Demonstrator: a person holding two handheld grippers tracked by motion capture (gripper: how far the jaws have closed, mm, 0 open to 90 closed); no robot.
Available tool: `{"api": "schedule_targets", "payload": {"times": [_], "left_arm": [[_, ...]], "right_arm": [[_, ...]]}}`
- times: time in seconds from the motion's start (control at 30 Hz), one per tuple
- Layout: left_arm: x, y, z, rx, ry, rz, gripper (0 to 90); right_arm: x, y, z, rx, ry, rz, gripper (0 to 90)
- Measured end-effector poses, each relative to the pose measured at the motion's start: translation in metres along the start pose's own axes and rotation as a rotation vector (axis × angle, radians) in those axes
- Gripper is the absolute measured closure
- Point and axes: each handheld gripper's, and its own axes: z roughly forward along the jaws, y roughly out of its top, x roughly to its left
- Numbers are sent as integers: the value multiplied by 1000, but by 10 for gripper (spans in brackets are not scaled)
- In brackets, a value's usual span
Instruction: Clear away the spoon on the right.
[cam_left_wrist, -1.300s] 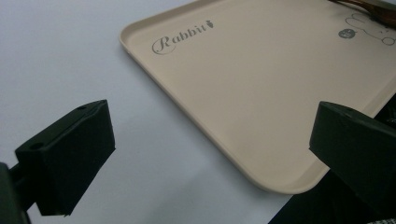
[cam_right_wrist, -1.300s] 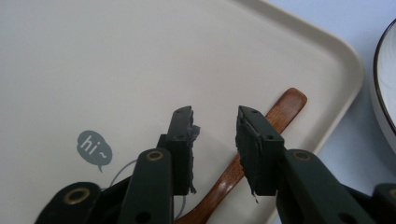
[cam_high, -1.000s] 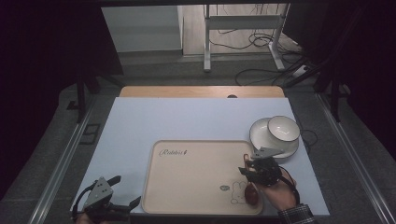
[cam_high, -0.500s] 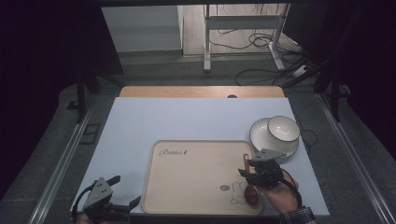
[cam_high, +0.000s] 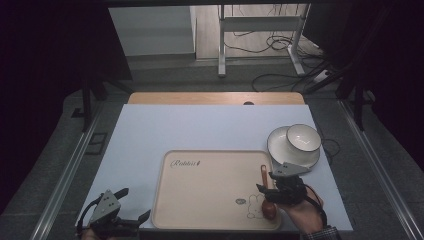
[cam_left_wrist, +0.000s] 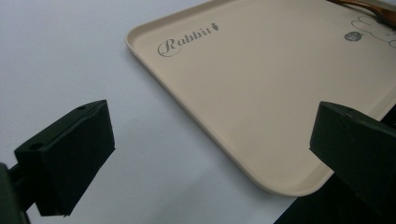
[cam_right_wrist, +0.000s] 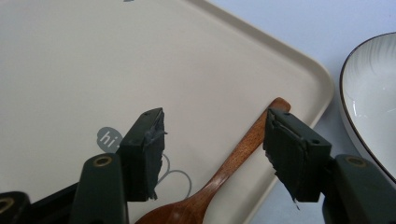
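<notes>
Spoon (cam_high: 265, 192) lies flat on the tray (cam_high: 200, 200), lower right of the high view, apparently already placed. Right gripper (cam_right_wrist: 212, 147) hangs over its handle, jaws apart, gripping nothing. Left gripper (cam_left_wrist: 210, 154), lower left, gapes wide and empty. Bowl (cam_high: 302, 137) and plate (cam_high: 280, 150) stay untouched beside the tray.

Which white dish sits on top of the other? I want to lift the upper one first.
The bowl is on top: deeper, with a dark rim, resting in the wider, shallow plate right of the tray.
</notes>
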Motion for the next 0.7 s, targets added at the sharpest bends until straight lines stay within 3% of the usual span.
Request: {"api": "schedule_targets", "payload": {"times": [0.7], "left_arm": [[0,0,0,1,-2,0,0]], "right_arm": [[3,-12,-14,-29,-4,9,274]]}}
